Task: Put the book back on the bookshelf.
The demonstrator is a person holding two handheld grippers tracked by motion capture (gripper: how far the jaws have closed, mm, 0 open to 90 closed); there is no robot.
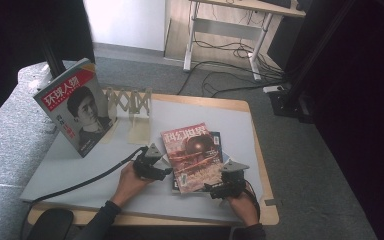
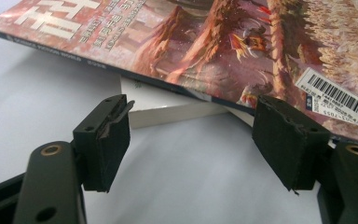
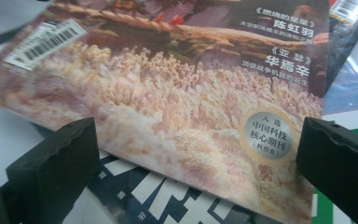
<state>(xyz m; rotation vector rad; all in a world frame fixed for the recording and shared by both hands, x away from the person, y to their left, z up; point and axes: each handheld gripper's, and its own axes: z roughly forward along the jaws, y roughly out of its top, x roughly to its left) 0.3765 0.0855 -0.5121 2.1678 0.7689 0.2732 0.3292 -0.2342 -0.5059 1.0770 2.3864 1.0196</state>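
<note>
- From the high view, we see a red magazine (image 1: 192, 156) lying on top of a small stack (image 1: 217, 140) near the front of the counter (image 1: 80, 165), turned a little off square so a dark cover pokes out at its upper right.
- We hold the left claw (image 1: 167, 171) at the magazine's left edge and the right claw (image 1: 209, 188) at its lower right corner; both sit right against the stack.
- Farther back on the left, a second magazine (image 1: 75, 106) with a portrait cover stands tilted, and a wooden rack (image 1: 128, 102) stands just beside it.
- In the left gripper view, our left claw (image 2: 193, 140) gapes wide with nothing between its pads. The red magazine (image 2: 205, 42) overhangs a white book (image 2: 168, 105) beneath it, just beyond the tips; the right-hand pad sits close under the magazine's edge by the barcode (image 2: 338, 98), though we cannot tell whether it touches.
- In the right gripper view, our right claw (image 3: 196, 149) also stands wide apart and grips nothing. The red magazine's lower corner (image 3: 191, 121) reaches down between the two pads, apart from each, over a dark cover with white lettering (image 3: 158, 196).
</note>
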